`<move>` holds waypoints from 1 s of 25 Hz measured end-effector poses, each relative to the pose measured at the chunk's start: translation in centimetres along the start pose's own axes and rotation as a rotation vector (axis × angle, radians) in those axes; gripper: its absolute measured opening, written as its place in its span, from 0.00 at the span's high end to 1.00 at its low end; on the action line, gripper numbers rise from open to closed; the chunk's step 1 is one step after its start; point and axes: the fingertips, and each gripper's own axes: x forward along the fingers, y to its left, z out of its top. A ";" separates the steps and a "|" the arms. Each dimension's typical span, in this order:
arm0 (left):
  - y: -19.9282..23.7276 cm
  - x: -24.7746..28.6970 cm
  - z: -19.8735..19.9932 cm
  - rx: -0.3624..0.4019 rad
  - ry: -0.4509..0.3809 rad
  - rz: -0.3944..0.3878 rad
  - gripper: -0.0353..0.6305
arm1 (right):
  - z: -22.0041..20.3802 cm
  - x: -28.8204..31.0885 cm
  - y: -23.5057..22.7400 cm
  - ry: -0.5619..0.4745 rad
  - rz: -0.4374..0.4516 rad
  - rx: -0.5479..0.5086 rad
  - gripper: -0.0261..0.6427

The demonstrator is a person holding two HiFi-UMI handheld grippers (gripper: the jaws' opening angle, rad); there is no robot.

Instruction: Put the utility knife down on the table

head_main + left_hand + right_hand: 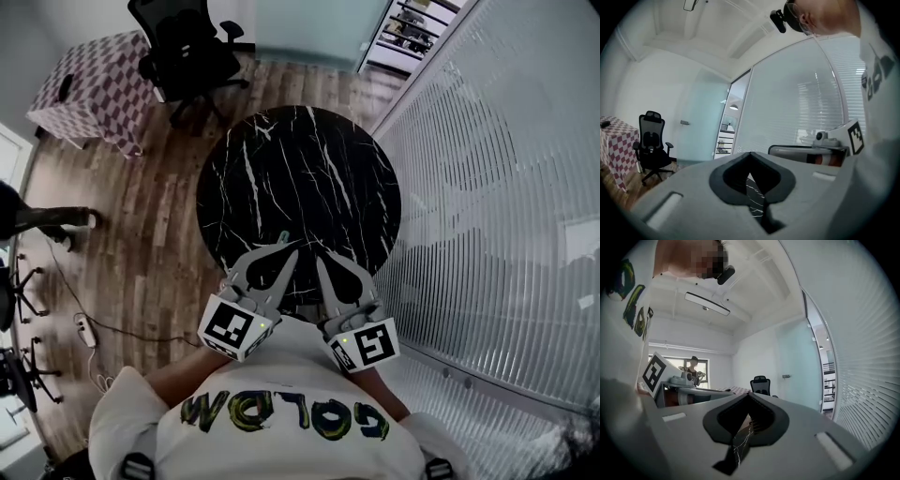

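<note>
Brown wood floor goes all around a round black table (pixel 309 169) with thin white lines on it, and a wall of glass with blinds (pixel 487 187) stands on one side. A black office chair (pixel 183 47) and a checkered table (pixel 94 84) sit far back. The person holds both claws up close to the chest, side by side over the near edge of the black table. The left gripper (pixel 286 249) has its jaws pressed together with nothing between them; only a bit of the black top shows through the gap. The right gripper (pixel 320 261) is pressed together too, and it is also empty. No utility knife shows in any view. The part of the table top that shows has nothing on it. A tiny greenish bit (pixel 284 235) peeks out by the left claw's tips, but it is too small to tell what it is. Since neither claw holds the knife, the letting go looks done, but I cannot see it lying there, so I cannot be sure.
</note>
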 end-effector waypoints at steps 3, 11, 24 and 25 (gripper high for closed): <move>-0.1 0.3 0.1 -0.009 -0.005 -0.012 0.94 | 0.0 0.2 -0.1 0.006 -0.003 -0.004 0.96; 0.1 0.6 0.1 -0.016 -0.009 -0.026 0.94 | 0.0 0.8 -0.2 0.008 -0.011 -0.007 0.96; 0.5 0.5 -0.3 -0.015 0.006 -0.016 0.94 | 0.0 1.1 -0.4 0.005 -0.004 -0.012 0.96; 0.5 0.5 -0.2 -0.015 0.004 -0.016 0.94 | 0.1 1.1 -0.4 0.003 -0.004 -0.013 0.96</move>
